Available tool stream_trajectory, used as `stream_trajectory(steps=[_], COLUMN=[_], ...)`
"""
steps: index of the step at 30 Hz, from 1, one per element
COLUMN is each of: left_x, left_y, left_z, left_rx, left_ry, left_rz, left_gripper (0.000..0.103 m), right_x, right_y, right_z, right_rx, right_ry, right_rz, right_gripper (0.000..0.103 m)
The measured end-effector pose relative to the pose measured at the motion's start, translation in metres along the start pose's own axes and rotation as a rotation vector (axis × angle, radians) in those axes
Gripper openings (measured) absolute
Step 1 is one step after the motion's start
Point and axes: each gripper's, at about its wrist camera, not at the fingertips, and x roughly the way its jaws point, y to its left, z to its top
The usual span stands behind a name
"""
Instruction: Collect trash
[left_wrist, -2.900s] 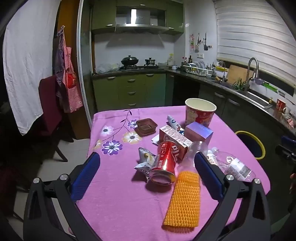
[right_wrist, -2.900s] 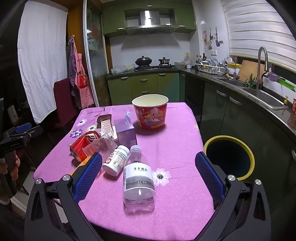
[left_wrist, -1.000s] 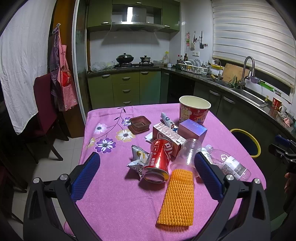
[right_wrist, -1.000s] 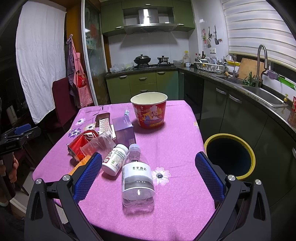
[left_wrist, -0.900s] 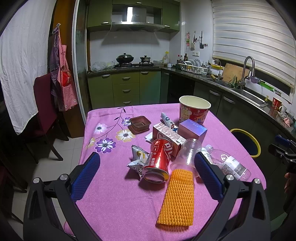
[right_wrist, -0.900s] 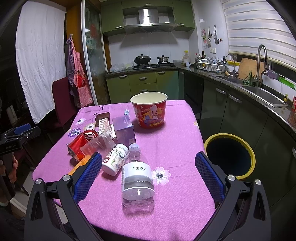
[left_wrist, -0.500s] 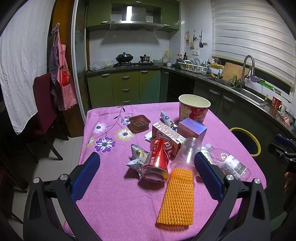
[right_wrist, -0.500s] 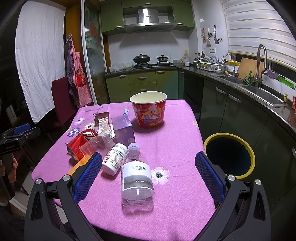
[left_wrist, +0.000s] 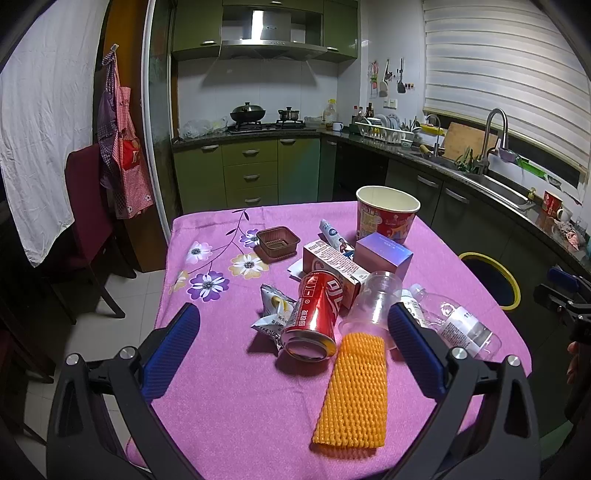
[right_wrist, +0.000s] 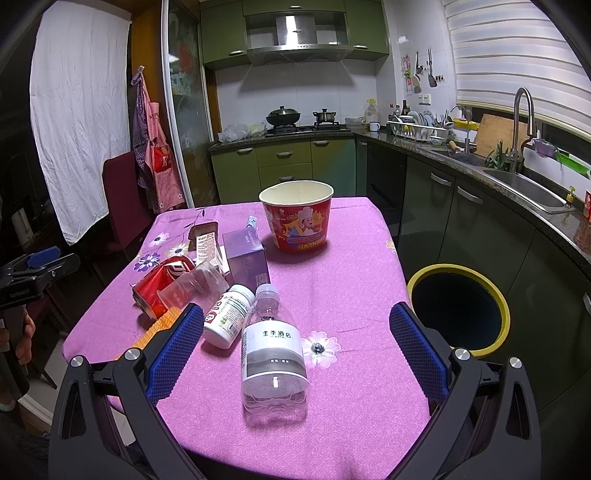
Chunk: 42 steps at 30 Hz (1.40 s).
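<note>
Trash lies on a table with a purple flowered cloth (left_wrist: 229, 387). In the left wrist view, a red can (left_wrist: 314, 317) rests on its side by a crumpled wrapper (left_wrist: 271, 310), an orange foam net (left_wrist: 354, 391) and a clear cup (left_wrist: 373, 302). My left gripper (left_wrist: 293, 345) is open above the table's near edge, the can and net between its fingers' lines. In the right wrist view, a clear water bottle (right_wrist: 271, 347) and a white pill bottle (right_wrist: 227, 315) lie before my open right gripper (right_wrist: 295, 341). A yellow-rimmed bin (right_wrist: 458, 306) stands to the right, below the table.
A red paper bucket (right_wrist: 297, 221), a purple box (right_wrist: 247, 258), a red-and-white carton (left_wrist: 332, 266) and a brown tray (left_wrist: 277, 242) sit farther back. A dark red chair (left_wrist: 88, 206) stands left of the table. Green cabinets and a sink counter (right_wrist: 517, 192) run along the right.
Both views have shifted only slightly; the trash on the table has not moved, and both grippers stay open.
</note>
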Motion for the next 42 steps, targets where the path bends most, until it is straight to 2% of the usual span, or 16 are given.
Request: stream_trajectory(steps=[12, 18, 21, 26, 34, 38, 41, 42], left_x=[0.000, 0.014, 0.028, 0.062, 0.128, 0.170, 0.194, 0.200], left_y=[0.000, 0.004, 0.010, 0.025, 0.055, 0.072, 0.078, 0.080], left_z=[0.000, 0.002, 0.010, 0.031, 0.075, 0.087, 0.091, 0.091], left_rx=[0.000, -0.015, -0.021, -0.041, -0.079, -0.133, -0.128, -0.127], left_ry=[0.003, 0.037, 0.060, 0.115, 0.108, 0.116, 0.136, 0.142], left_rz=[0.001, -0.017, -0.018, -0.021, 0.025, 0.062, 0.104, 0.114], left_gripper=[0.097, 0.097, 0.097, 0.097, 0.097, 0.097, 0.097, 0.097], right_x=[0.003, 0.017, 0.030, 0.070, 0.147, 0.197, 0.234, 0.249], right_y=[-0.001, -0.002, -0.006, -0.022, -0.054, -0.067, -0.071, -0.073], right_z=[0.000, 0.008, 0.018, 0.046, 0.117, 0.157, 0.182, 0.190], right_rx=[-0.002, -0.025, -0.042, -0.006, 0.085, 0.120, 0.127, 0.131], right_ry=[0.008, 0.066, 0.103, 0.234, 0.379, 0.445, 0.491, 0.514], right_rz=[0.000, -0.001, 0.012, 0.098, 0.141, 0.115, 0.082, 0.072], right_gripper=[0.099, 0.099, 0.099, 0.099, 0.098, 0.072, 0.068, 0.064])
